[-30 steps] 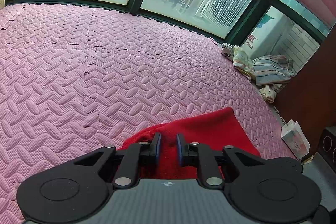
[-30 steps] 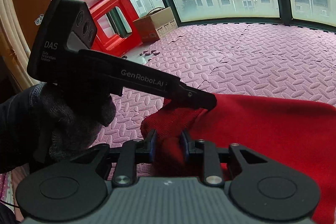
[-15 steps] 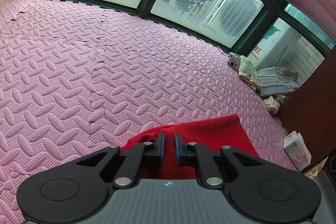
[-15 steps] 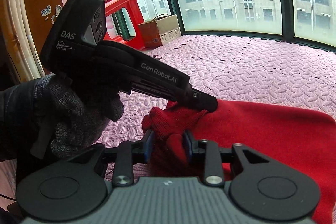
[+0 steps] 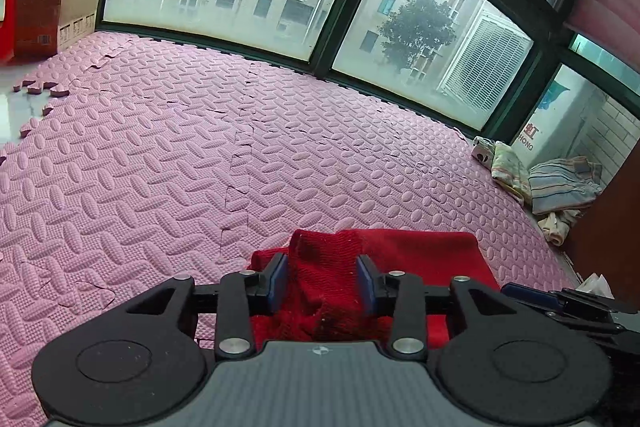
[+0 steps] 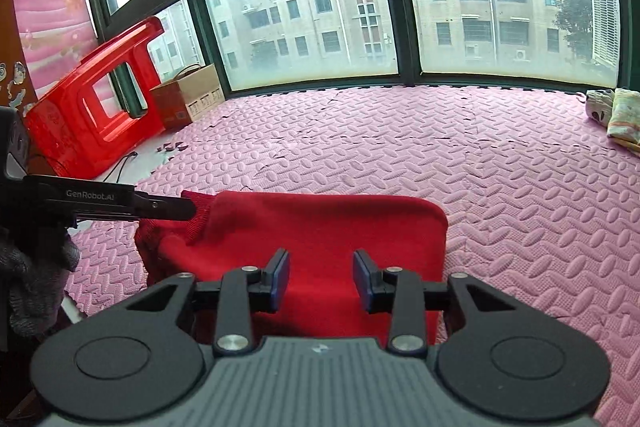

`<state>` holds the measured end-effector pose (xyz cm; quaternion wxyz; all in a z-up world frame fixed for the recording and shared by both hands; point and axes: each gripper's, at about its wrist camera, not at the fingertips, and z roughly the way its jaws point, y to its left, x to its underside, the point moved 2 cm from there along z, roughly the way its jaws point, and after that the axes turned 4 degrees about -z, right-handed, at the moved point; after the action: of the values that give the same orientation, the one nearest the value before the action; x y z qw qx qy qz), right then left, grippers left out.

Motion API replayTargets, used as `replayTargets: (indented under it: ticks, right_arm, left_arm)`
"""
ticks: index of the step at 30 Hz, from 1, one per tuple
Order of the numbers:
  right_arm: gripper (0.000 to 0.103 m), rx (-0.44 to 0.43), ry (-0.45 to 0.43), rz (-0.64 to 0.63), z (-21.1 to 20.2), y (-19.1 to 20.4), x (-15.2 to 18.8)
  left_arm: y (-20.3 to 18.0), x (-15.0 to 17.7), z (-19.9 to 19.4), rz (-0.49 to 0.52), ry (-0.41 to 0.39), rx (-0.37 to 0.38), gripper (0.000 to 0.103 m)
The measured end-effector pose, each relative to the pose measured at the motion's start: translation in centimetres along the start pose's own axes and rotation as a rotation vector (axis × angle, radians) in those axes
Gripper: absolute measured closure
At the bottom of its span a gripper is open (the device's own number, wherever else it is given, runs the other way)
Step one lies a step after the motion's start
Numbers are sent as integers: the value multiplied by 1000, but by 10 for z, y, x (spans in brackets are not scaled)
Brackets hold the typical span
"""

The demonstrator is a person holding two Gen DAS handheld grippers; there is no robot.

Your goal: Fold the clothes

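While my left tongs (image 5: pixel 322 281) stand wide with a ribbed bunch of the red garment (image 6: pixel 320 227) heaped between the pads, nothing is clamped; my right tongs (image 6: pixel 321 281) gape just as wide above the flat cloth. The garment lies on the pink foam floor mat (image 6: pixel 520 187) as a rough rectangle, one cuff poking out at its left corner. I judge the risk is that loose bunch: if it snags a pad, it could drag the fold askew.

Coarse-knit red cloth garment (image 6: pixel 320 227) lies on embossed matt pink foam mat (image 6: pixel 500 187); glossy red plastic stool (image 6: pixel 96 99) behind.
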<state>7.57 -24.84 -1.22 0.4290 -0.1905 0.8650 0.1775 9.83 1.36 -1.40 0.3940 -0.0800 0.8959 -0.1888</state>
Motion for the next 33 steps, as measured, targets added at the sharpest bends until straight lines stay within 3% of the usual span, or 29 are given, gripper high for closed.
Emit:
replayTargets:
  ticks: [6,13,20,28,33]
  right_arm:
    - [67,5,20,-10,4,-3,14]
    - [43,30,-15,72,2,-26,-6]
    - [42,49,45,241,27,-64,4]
    - [42,-2,62,329,38,-72,13]
    - [43,-45,74,350,44,-73,14]
  left_arm:
    - [11,7,6,-42,37,-25,51]
    - [19,1,4,-143,87,30,40]
    - [21,5,4,-192,115,58,30]
    - [30,11,15,-262,174,83,31]
    - [33,12,18,-276,186,101,42]
